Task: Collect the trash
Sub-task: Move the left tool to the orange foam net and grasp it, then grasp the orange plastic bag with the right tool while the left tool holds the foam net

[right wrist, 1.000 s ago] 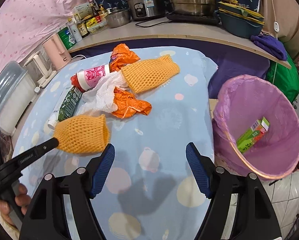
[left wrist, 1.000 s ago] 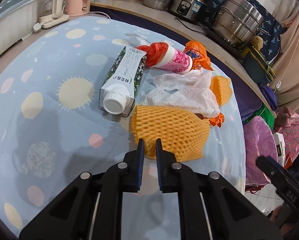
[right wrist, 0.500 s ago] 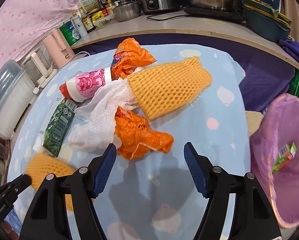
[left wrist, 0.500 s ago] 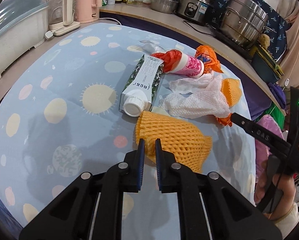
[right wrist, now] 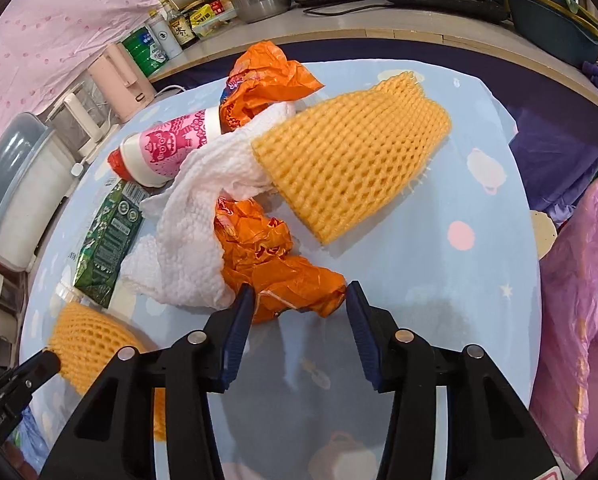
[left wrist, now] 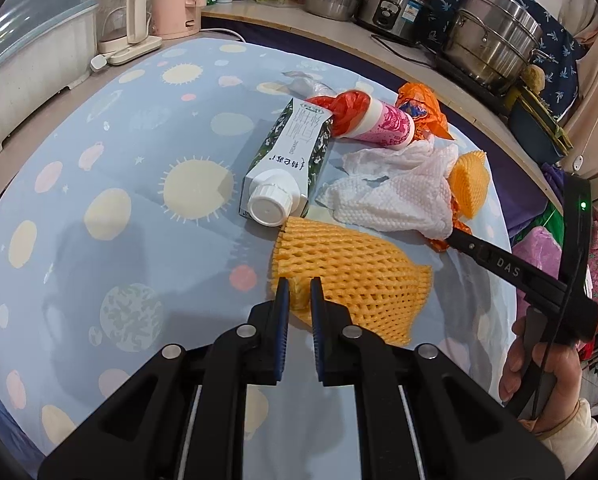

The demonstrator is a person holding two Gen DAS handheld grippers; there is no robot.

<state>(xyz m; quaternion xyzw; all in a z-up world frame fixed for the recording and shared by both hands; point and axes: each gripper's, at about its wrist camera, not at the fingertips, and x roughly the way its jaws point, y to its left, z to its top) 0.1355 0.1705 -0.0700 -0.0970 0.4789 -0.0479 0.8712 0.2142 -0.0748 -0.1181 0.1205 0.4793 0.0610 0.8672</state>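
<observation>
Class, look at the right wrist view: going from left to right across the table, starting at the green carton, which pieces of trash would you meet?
Green carton → pink bottle → crumpled orange bag → yellow foam net.

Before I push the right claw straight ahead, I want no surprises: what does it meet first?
Most likely the crumpled orange plastic bag: the open right claw already straddles its near end, touching or nearly so.
</observation>
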